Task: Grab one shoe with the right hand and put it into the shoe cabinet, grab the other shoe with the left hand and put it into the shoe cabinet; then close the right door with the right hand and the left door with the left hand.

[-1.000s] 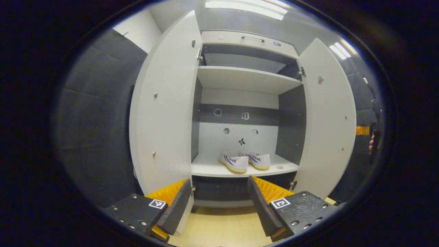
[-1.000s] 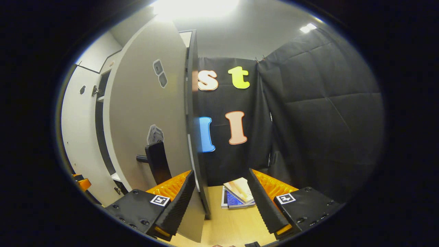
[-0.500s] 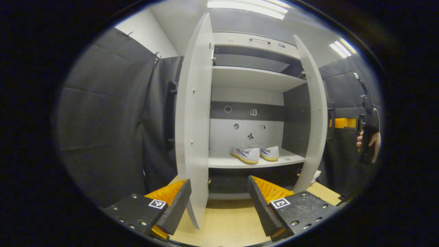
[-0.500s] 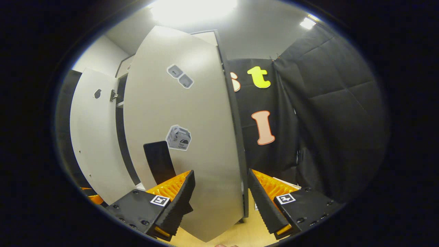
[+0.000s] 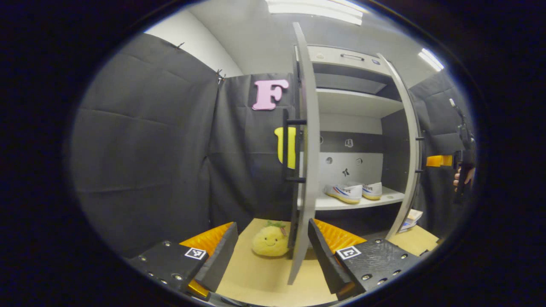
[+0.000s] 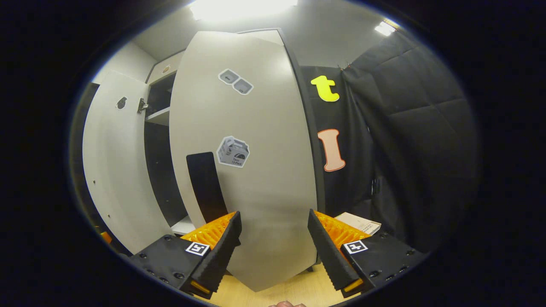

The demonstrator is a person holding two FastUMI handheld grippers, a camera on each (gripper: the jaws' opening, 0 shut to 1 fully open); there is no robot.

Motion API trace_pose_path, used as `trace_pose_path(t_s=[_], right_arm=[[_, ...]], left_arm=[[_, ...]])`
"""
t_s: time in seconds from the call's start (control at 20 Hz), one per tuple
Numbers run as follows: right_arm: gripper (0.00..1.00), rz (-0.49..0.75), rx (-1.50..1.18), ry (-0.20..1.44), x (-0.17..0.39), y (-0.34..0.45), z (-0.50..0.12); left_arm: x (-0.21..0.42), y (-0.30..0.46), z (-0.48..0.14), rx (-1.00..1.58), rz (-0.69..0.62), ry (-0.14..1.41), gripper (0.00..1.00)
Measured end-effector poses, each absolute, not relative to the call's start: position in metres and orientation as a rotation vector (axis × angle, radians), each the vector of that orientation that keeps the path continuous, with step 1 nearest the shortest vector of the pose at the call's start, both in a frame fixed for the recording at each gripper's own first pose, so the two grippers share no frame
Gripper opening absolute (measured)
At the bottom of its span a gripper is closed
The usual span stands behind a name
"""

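Both shoes (image 5: 352,192) on the lower shelf of the shoe cabinet (image 5: 354,102), at 3 o'clock in the left gripper view. Left gripper (image 5: 271,251) released, left door (image 5: 308,153) edge-on between its fingers. Right gripper (image 6: 273,251) released, facing the right door (image 6: 251,170); black handle (image 6: 207,185) at 9 o'clock. Yellow plush toy (image 5: 269,241) on the floor.

Both tongs (image 5: 271,249) (image 6: 273,243) carry black screwed blocks with square black-and-white markers and ribbed orange panels.
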State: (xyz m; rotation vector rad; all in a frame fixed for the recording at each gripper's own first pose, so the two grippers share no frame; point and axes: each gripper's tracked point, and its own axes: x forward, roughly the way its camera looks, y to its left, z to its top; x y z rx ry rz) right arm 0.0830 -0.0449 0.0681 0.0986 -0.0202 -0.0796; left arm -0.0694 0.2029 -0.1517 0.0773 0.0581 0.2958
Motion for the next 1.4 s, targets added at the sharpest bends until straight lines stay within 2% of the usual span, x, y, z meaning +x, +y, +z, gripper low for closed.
trace_pose_path(t_s=[0.15, 0.3, 0.6, 0.9, 1.2, 1.4], right_arm=[[0.98, -0.115, 0.103, -0.009, 0.073, -0.052, 0.061], [0.98, -0.150, 0.088, -0.007, 0.064, -0.058, 0.058], [0.98, -0.192, 0.050, 0.014, 0.046, -0.065, 0.048], [0.98, -0.235, 0.054, 0.041, 0.025, -0.067, 0.033], [0.98, -0.273, 0.063, 0.056, 0.008, -0.072, 0.016], [0.98, -0.272, 0.114, 0.067, 0.008, -0.070, 0.002]], left_arm=[[-0.066, 0.241, -0.131, 0.078, 0.337, 0.019, 0.95], [-0.054, 0.275, -0.111, 0.042, 0.356, -0.010, 0.94], [-0.005, 0.297, -0.077, -0.036, 0.241, -0.046, 0.94], [0.035, 0.265, -0.058, -0.044, 0.077, -0.058, 0.94], [0.042, 0.255, -0.053, 0.015, 0.096, -0.051, 0.92], [0.051, 0.231, -0.052, 0.043, 0.052, -0.023, 0.93]])
